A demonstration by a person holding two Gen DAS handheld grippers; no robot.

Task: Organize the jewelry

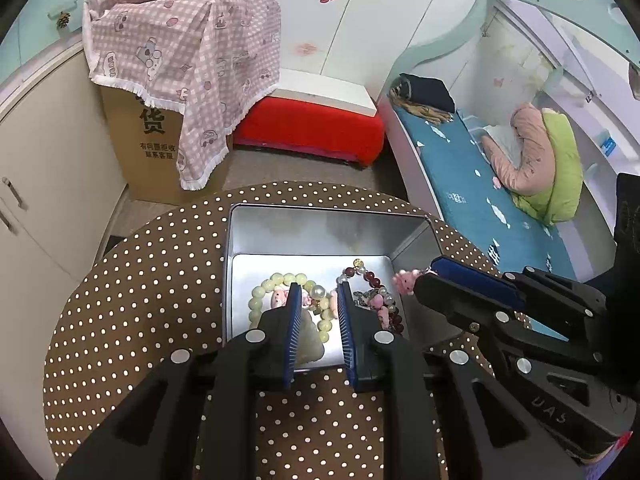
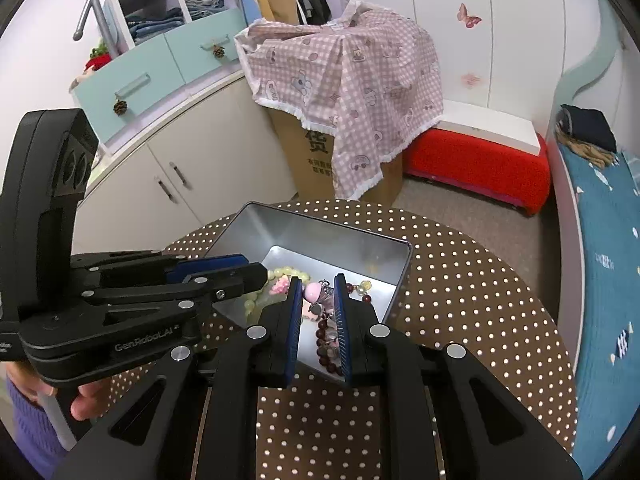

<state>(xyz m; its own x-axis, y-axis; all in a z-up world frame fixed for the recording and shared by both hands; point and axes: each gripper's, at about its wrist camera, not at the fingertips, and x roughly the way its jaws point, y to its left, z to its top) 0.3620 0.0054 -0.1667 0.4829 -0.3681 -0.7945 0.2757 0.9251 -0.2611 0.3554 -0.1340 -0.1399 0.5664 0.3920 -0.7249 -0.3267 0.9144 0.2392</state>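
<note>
- Left wrist view: the left gripper (image 1: 318,294) hangs over the silver tin (image 1: 240,236) that stands on the polka-dot table (image 1: 132,300). Its jaws are apart, with nothing between the pads.
- In the tin I count two bead bracelets. The pale yellow-green bracelet (image 1: 276,281) lies at the tin's 8 o'clock, and the dark red bracelet (image 1: 370,278) at 4 o'clock. Pink charms are mixed in where the two meet, too tangled to count.
- The right gripper (image 1: 424,276) comes in from 3 o'clock with a small pink charm (image 1: 404,280) at its tip, at the tin's right rim.
- Right wrist view: the right gripper's jaws are narrowly apart. A pink bead and metal charm sit between the pads, but I cannot tell whether they are pinched.
- Handling, as I judge it: the strands are light and limp, and the beads are hard, round and slippery. A grip across the string between beads, or on a charm, should hold better than one bead. Glass-like beads may chip if dropped.
</note>
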